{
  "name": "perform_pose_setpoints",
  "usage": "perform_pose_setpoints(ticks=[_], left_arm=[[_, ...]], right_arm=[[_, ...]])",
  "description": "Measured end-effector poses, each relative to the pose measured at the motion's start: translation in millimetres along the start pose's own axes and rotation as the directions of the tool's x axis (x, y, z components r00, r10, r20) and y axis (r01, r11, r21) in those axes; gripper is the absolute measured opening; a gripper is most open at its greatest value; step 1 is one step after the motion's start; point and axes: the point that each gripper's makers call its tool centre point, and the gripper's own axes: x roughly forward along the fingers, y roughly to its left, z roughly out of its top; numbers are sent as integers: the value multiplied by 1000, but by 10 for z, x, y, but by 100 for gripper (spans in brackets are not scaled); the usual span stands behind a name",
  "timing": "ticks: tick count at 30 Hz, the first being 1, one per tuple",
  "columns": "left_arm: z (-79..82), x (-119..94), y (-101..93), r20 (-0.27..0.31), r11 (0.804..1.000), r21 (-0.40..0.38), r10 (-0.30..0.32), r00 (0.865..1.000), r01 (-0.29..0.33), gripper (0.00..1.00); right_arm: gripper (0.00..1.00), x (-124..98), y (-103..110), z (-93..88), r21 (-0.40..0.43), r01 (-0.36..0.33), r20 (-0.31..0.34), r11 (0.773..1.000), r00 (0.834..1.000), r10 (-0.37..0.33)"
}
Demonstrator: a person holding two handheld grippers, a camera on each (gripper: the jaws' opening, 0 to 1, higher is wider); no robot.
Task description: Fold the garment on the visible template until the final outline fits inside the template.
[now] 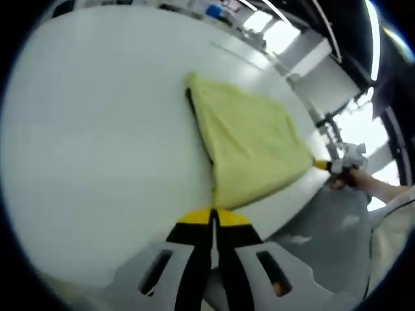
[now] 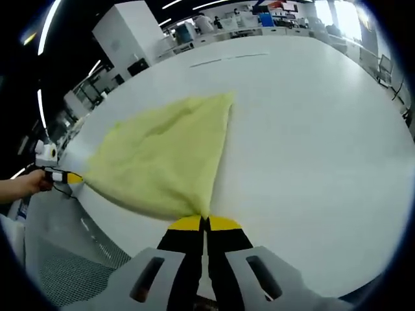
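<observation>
**Both grippers pinch corners of the yellow garment at the table edge**

Yellow-tipped jaws of the left gripper (image 1: 214,217) rise from the bottom of the left gripper view, pressed together with no gap between them, and the near corner of the yellow garment (image 1: 249,142) is caught between their tips. From there the cloth spreads away across the white table (image 1: 97,142), its left edge running as a dark folded line toward a far corner. Its right corner stretches out to the table's rim, where the right gripper (image 1: 322,166) comes in from the right, its yellow tips closed on the cloth, held by a person's hand (image 1: 364,181). Grey floor lies below the rim.

Closed just as tightly, the right gripper (image 2: 204,222) stands at the bottom of the right gripper view, and a corner of the garment (image 2: 168,155) runs down into its tips. The cloth fans out over the table (image 2: 311,142) toward the far side, ending in a point. Its left corner reaches the left gripper (image 2: 72,176) at the table edge, gripped there, with a hand (image 2: 26,184) behind it. Far off stand workbenches.
</observation>
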Motion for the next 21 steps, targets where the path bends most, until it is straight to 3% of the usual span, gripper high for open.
perform_pose_setpoints(ticks=[17, 21], left_arm=[[-56, -47, 0, -8, 999, -29, 14, 1000, -14, 0], [-45, -74, 3, -5, 1000, -22, 14, 1000, -14, 0]], right_arm=[[1, -84, 84, -136, 13, -26, -30, 1000, 999, 26], [2, -149, 145, -168, -53, -57, -33, 997, 998, 56]])
